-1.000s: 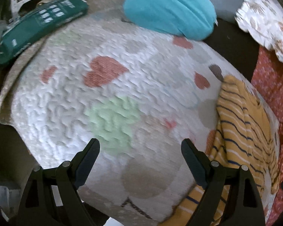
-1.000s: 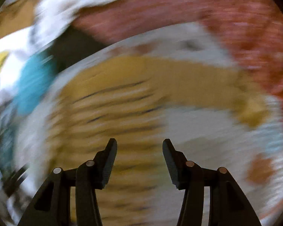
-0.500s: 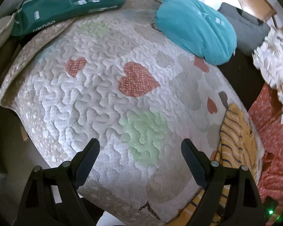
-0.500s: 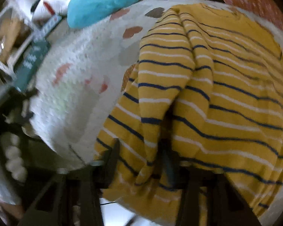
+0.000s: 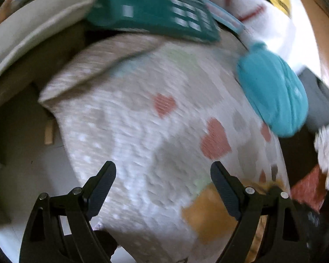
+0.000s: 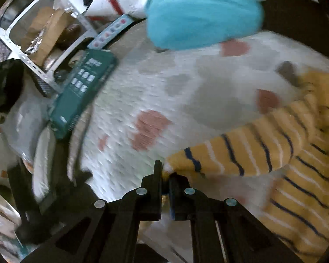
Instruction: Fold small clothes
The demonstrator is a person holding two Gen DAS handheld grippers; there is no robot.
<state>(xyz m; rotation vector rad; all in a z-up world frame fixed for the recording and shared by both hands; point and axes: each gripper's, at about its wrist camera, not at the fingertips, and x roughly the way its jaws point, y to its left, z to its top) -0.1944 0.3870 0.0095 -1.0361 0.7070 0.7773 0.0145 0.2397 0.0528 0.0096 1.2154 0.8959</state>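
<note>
Yellow knitted sweater with navy and white stripes lies on the heart-patterned quilted blanket, its sleeve stretching toward 3 o'clock from the right gripper, whose jaws are clamped on the cuff. Left gripper, jaws apart, hangs farther away, holding nothing.

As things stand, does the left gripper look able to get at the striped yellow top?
Probably yes. The left gripper is open and holds nothing, and the yellow top lies on the quilt just beside its right finger, with nothing between. The right gripper already pinches a sleeve end.
</note>
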